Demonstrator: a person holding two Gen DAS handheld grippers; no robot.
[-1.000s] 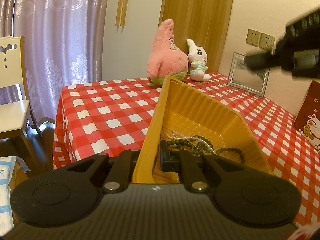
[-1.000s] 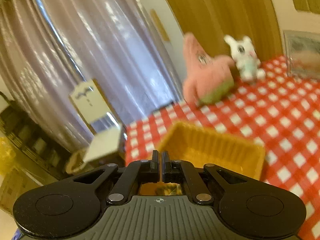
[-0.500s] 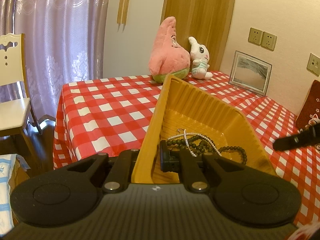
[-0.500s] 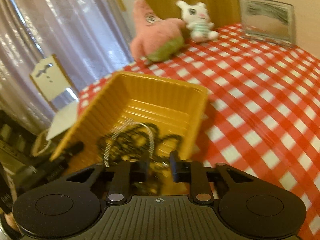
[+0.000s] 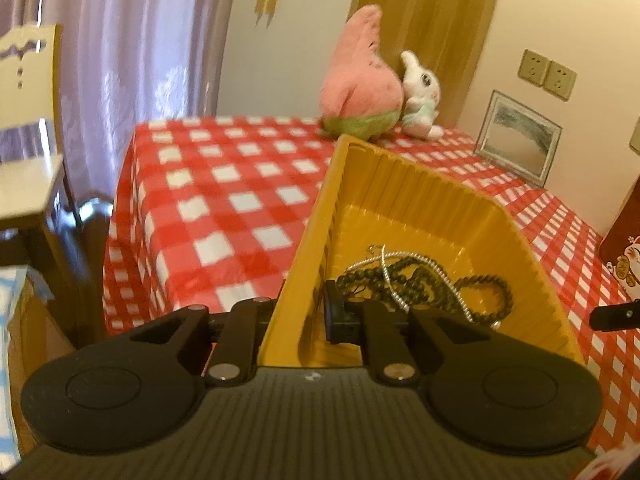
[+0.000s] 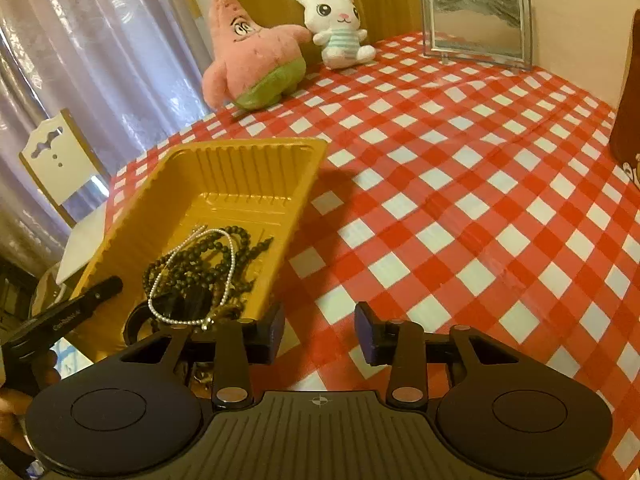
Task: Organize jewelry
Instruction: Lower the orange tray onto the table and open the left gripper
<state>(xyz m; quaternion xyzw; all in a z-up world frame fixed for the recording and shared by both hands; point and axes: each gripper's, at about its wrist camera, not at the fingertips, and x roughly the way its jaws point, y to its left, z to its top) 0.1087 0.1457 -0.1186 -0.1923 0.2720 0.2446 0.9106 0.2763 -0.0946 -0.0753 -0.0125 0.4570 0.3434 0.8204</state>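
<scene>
A yellow ribbed plastic tray [image 5: 420, 184] [image 6: 240, 168] lies on the red-and-white checked tablecloth. Inside it is a tangle of dark bead strings [image 5: 484, 284] [image 6: 188, 268] with a silver chain [image 5: 390, 276] [image 6: 232, 256] across them. My left gripper [image 5: 298, 312] has the tray's near side wall between its fingers, and its jaws are starting to open. One left finger [image 6: 84, 300] also shows at the tray's corner in the right wrist view. My right gripper [image 6: 320, 328] hovers just right of the tray over bare cloth, jaws opening, nothing between them. Its tip [image 5: 612, 316] shows in the left wrist view.
A pink star plush [image 6: 252, 56] and a white bunny plush [image 6: 340, 28] sit at the table's far edge. A glass picture frame [image 6: 476, 20] stands by the wall, and a dark red cushion [image 5: 624, 252] at the right. A white chair [image 5: 28, 120] is left of the table.
My right gripper went from shut to open and swung down beside the tray. The left gripper and the tray sank a little.
</scene>
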